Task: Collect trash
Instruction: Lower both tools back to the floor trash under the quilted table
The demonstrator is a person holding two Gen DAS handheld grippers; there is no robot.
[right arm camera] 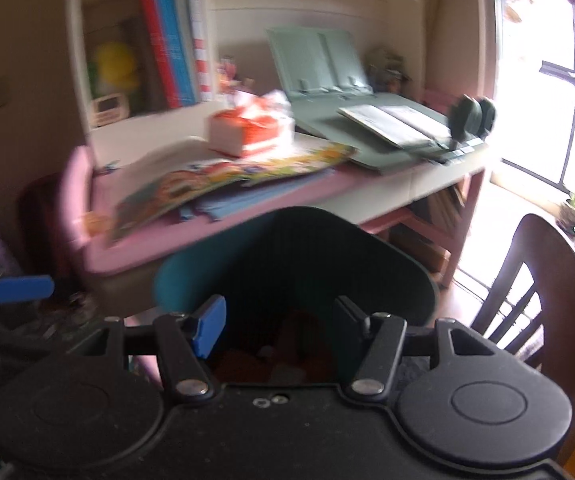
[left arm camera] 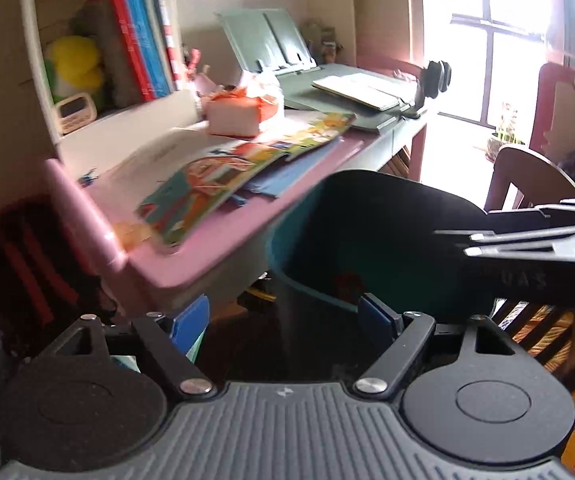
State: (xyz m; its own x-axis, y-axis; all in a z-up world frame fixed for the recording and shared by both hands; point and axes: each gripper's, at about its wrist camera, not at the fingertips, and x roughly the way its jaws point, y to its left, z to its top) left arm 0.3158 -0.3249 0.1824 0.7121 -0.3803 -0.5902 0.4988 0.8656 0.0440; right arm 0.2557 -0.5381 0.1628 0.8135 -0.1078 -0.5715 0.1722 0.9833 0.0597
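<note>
A dark teal trash bin point(left arm camera: 375, 240) stands on the floor beside the pink desk point(left arm camera: 215, 240). It also shows in the right wrist view point(right arm camera: 311, 264), with dark reddish scraps at its bottom point(right arm camera: 287, 344). My left gripper point(left arm camera: 287, 324) is open and empty, low in front of the bin. My right gripper point(right arm camera: 279, 328) is open and empty right over the bin's mouth. The right gripper's body shows at the right of the left wrist view point(left arm camera: 535, 236). A left gripper finger point(right arm camera: 21, 289) shows at the left of the right wrist view.
On the desk lie colourful picture books point(right arm camera: 223, 180), a tissue box point(right arm camera: 251, 128), a green book stand point(right arm camera: 319, 60) and an open book point(right arm camera: 399, 120). A shelf with books point(right arm camera: 171, 60) stands behind. A wooden chair point(right arm camera: 535, 280) is at right, a dark bag point(left arm camera: 27, 264) at left.
</note>
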